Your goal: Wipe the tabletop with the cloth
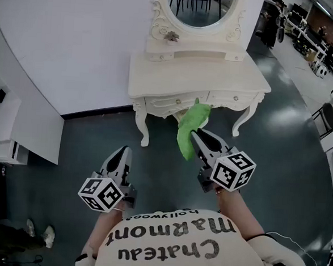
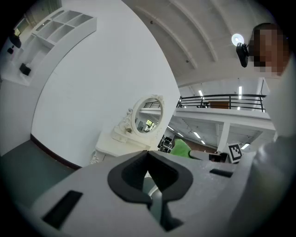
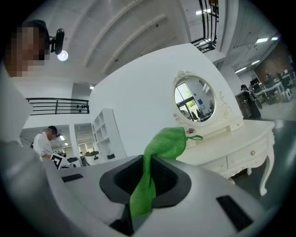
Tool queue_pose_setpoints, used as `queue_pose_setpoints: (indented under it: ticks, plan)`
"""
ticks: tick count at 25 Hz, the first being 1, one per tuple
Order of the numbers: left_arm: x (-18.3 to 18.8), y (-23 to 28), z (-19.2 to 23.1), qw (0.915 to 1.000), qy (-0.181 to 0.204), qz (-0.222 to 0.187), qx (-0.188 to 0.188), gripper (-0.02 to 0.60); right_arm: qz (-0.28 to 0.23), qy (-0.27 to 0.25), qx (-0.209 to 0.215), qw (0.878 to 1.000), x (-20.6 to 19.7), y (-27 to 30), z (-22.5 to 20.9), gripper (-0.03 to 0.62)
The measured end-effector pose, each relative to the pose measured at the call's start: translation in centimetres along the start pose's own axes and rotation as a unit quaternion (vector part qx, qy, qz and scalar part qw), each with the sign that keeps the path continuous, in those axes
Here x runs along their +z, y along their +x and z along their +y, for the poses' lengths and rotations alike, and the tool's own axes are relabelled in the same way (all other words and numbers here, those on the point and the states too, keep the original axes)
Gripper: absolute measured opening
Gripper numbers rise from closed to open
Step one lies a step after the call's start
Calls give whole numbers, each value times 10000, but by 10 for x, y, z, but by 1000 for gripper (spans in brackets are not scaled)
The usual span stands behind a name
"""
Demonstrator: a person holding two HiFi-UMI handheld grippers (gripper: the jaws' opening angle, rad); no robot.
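wall: white, curved | floor: dark grey, glossy | dressing table: cream, with oval mirror

Bright even indoor light, glare at ceiling lamp, fisheye warping, dark corners

Cloth: bright green, soft and fuzzy, with a small loop tab at one corner.
Cloth state: bunched into a narrow fold and pinched between the closed jaws of the right gripper.
Cloth pose: one crumpled end pokes out past the jaw tips; the other end trails back between the jaws.
Cloth place: held in the air in front of the table's drawer edge, off its surface.
Tabletop: cream-white, smooth, with a curved front edge; it tops a carved dressing table against the white wall.
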State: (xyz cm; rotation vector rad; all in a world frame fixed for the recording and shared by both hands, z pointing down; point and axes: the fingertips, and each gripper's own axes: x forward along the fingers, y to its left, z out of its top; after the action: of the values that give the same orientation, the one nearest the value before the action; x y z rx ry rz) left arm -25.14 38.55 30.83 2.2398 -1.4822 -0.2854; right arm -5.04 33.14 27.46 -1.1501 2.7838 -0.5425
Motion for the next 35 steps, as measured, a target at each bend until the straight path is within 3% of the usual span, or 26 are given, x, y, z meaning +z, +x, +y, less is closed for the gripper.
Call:
queue_pose_setpoints:
  ticks: [11,18,26,35]
  plan:
    - [22,-19,27,9995,184,69,-254,6,-182,13,-227,9996,-12,18,24,69]
    - [11,-18,48,9994,-59,138,-320,6,46,333,-464,9984,-36,27,16,69]
    - [11,28,59,9993,-31,249,-268,6,78,426,-633,9971,-27,51,-29,69]
    - [23,126,49,9994,-94,190,-276,6,121,534,-446,9975,17,88,-113,69]
